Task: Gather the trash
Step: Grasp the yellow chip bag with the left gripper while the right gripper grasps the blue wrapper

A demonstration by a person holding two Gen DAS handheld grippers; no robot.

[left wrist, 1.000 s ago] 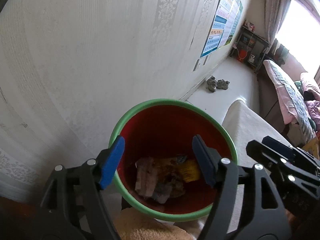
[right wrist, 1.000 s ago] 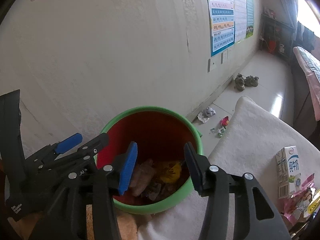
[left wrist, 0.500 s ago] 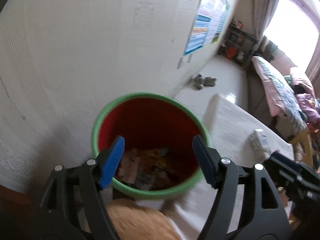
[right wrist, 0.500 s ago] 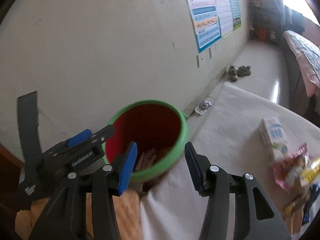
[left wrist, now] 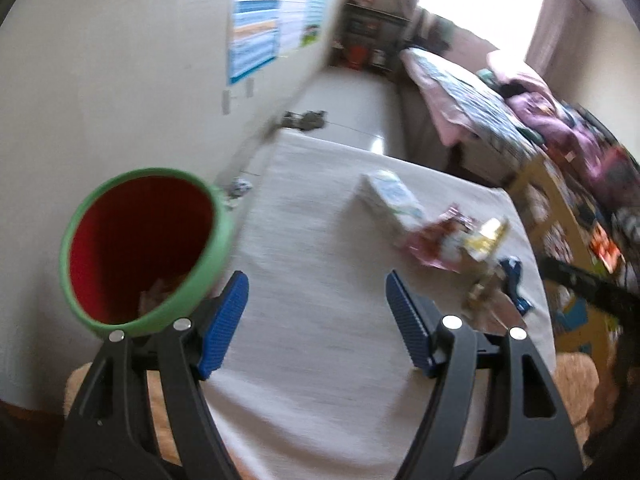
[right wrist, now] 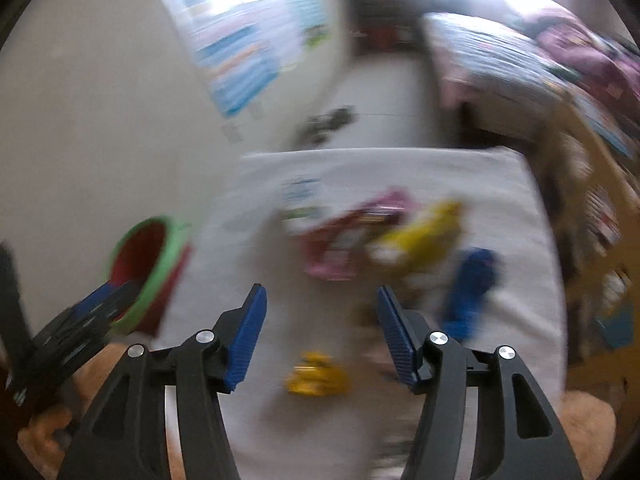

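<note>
Wrappers point(left wrist: 452, 240) litter the white-clothed table point(left wrist: 312, 248) beside a bed point(left wrist: 472, 96).

Your bin point(left wrist: 144, 240) at nine o'clock is red inside with a green rim. On the white bench point(right wrist: 360, 168), wrappers show pink point(right wrist: 332, 256), yellow point(right wrist: 424, 236) and blue point(right wrist: 468, 292).

The bin point(left wrist: 218, 236) looks like smooth plastic, its green rim faintly shiny and its red inside matt. Right of the bin, the table cover point(left wrist: 312, 344) is pale woven cloth, matt and slightly rough. Farther right of the bin lie a smooth paper carton point(left wrist: 390, 196) and glossy, crinkled foil wrappers point(left wrist: 444, 240). The ribbed blue pads point(left wrist: 224, 320) look rubbery and matt, on black plastic.
</note>
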